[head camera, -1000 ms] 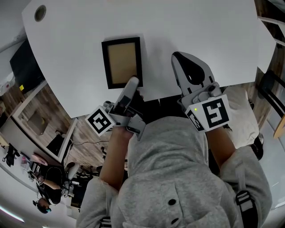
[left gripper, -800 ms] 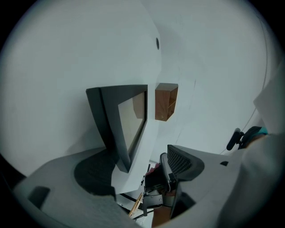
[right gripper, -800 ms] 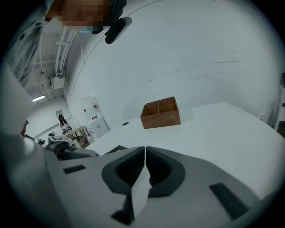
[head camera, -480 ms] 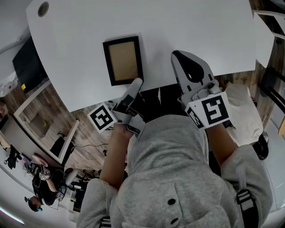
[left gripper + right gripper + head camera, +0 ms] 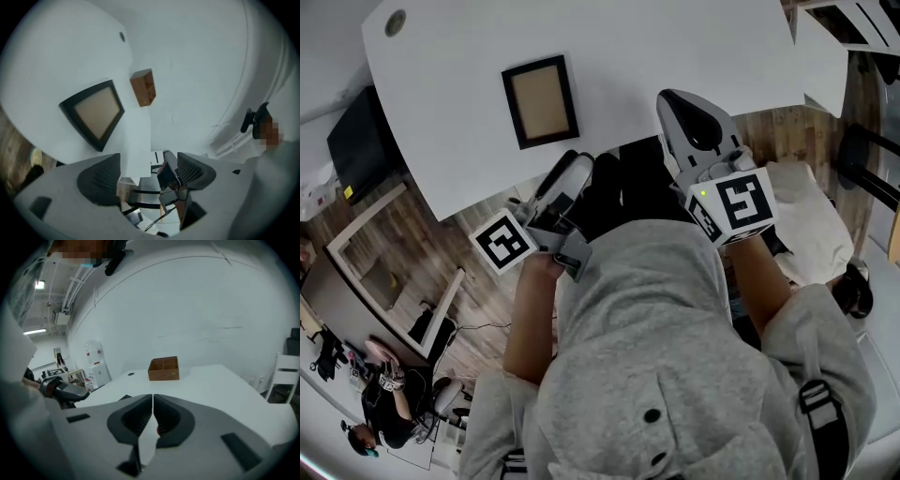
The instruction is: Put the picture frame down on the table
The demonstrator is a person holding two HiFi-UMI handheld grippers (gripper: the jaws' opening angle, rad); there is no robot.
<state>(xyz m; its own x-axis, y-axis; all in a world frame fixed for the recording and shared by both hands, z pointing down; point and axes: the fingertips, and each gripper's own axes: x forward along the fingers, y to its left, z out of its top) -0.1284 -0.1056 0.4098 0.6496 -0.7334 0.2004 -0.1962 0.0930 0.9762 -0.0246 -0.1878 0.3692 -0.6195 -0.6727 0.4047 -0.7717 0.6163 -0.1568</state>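
The black picture frame [image 5: 540, 100] with a tan panel lies flat on the white table [image 5: 675, 37], close to its near edge. It also shows in the left gripper view, where the picture frame [image 5: 93, 117] sits left of and beyond the jaws. My left gripper [image 5: 572, 174] hangs just off the table's near edge, apart from the frame. In its own view the left gripper [image 5: 147, 173] is open with nothing between the pads. My right gripper [image 5: 686, 108] reaches over the table's edge to the right of the frame. The right gripper [image 5: 153, 413] has its jaws pressed together, holding nothing.
A brown wooden compartment box [image 5: 143, 87] stands further back on the table, and the same box [image 5: 164, 369] shows in the right gripper view. A round cable hole [image 5: 395, 22] is at the table's far left. Wooden floor [image 5: 412, 244] and office furniture lie below left.
My left gripper has drawn back from the frame's near right corner and off the table's edge. The frame stays flat on the table. The right gripper has hardly moved.
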